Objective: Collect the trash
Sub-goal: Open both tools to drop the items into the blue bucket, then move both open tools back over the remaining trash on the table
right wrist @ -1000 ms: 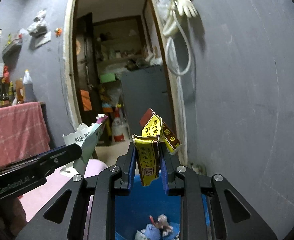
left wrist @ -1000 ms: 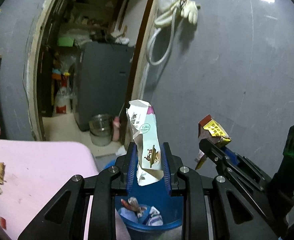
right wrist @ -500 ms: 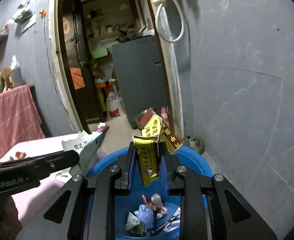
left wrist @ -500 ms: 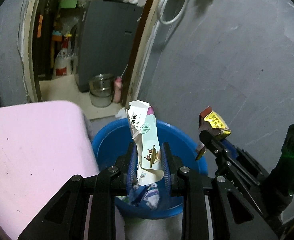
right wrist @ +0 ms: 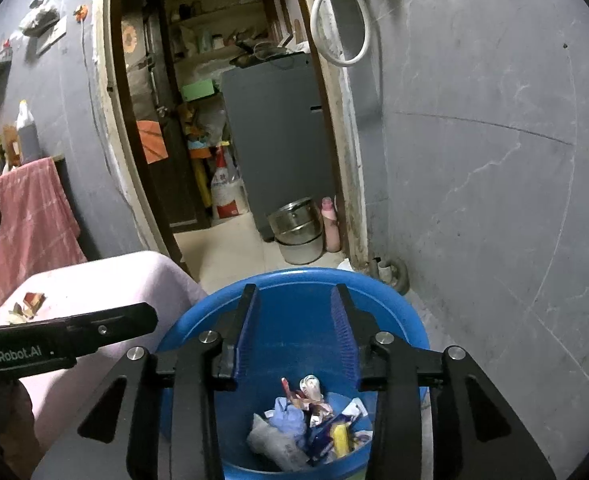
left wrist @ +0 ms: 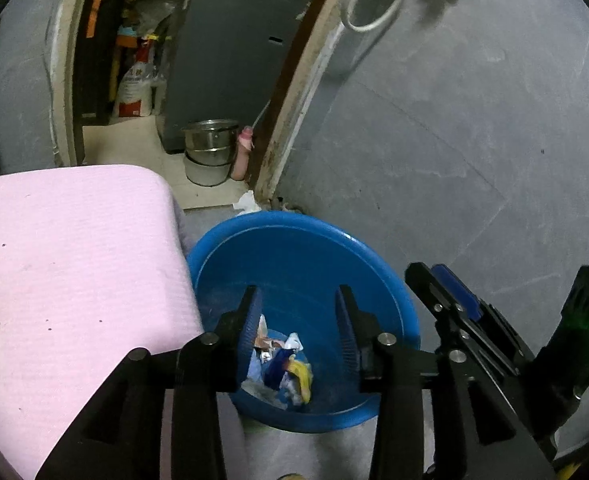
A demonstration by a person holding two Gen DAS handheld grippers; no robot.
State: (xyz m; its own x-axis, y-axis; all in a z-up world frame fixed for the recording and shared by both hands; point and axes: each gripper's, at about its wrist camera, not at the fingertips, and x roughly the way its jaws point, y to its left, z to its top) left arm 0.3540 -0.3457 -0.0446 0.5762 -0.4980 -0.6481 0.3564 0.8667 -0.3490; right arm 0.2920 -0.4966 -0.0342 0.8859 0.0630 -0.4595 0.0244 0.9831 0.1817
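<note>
Both claws hang over a round blue plastic basin at lower centre of each view. The left claw and right claw have just been opening, their blue-padded jaws apart with nothing between them. A heap of crumpled wrappers and cartons lies at the basin's bottom. A pink-covered table sits just beside the basin at left, grey wall at right.
</note>
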